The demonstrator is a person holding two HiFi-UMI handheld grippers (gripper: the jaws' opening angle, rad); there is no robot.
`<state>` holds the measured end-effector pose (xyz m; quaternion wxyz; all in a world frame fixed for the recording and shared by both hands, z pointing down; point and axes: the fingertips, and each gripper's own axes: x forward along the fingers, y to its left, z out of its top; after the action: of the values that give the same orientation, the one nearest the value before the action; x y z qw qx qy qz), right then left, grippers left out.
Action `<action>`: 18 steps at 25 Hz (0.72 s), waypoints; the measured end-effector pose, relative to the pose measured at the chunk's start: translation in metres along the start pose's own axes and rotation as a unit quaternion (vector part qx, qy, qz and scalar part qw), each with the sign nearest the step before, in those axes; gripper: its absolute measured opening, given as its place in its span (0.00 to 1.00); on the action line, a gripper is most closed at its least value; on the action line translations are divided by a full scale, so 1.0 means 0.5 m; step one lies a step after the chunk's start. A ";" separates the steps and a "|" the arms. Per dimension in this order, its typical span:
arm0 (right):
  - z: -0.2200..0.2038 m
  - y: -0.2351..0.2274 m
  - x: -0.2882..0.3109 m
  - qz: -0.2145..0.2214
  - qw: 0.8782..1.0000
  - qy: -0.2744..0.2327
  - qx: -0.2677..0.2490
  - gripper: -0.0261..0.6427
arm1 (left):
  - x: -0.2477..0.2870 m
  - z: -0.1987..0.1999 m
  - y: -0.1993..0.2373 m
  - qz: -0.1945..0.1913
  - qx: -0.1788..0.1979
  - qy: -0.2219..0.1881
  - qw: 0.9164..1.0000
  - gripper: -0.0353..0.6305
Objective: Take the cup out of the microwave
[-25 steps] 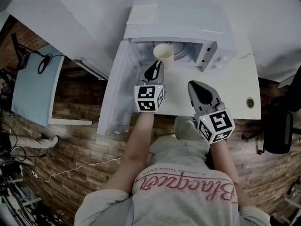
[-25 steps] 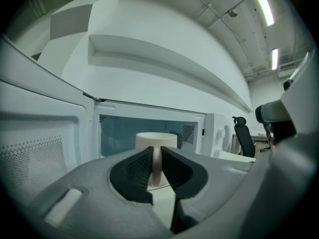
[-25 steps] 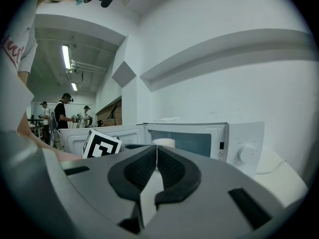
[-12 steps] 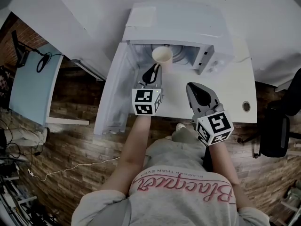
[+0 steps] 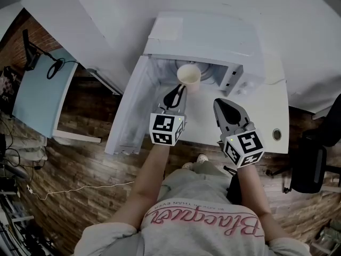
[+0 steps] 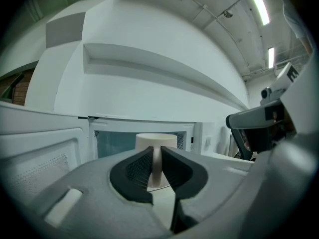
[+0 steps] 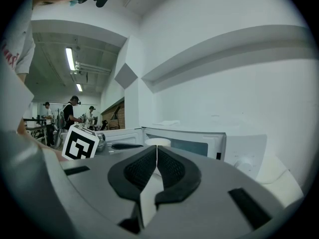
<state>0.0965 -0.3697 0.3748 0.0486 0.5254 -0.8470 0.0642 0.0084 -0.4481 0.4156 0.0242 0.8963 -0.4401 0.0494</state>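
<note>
While the microwave (image 5: 213, 36) stands open, the left gripper (image 5: 177, 90) clamps the cup (image 5: 188, 74).

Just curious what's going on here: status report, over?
Left gripper: jaws shut on cup. Right gripper: jaws shut, empty. Cup at microwave mouth, door open. Path clear.

The grey shirt (image 5: 205, 225) carries a pink script word, seen upside down, maybe "Blacquel"; smaller print there is unreadable.

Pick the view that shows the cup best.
Left gripper view: the cup sits centre, its wall pinched by the left gripper. Head view shows its open top at the microwave mouth; right gripper view, only its rim.
</note>
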 end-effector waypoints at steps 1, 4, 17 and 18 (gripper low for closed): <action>0.005 -0.003 -0.001 0.000 1.000 -0.001 0.002 0.06 | -0.005 0.006 -0.005 -0.002 0.002 0.000 1.000 0.13; 0.017 -0.009 -0.005 0.002 1.000 -0.005 0.003 0.06 | -0.023 0.020 -0.019 -0.006 0.007 0.000 1.000 0.13; 0.077 -0.005 -0.014 0.020 0.999 -0.023 -0.031 0.06 | -0.068 0.115 -0.069 -0.029 0.033 -0.023 0.999 0.13; 0.082 -0.006 -0.014 0.021 0.999 -0.025 -0.032 0.06 | -0.068 0.123 -0.074 -0.031 0.035 -0.025 0.999 0.13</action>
<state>0.1015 -0.3713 0.3333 0.0432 0.5068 -0.8606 0.0251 0.0212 -0.4037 0.3506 -0.0171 0.9109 -0.4103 0.0416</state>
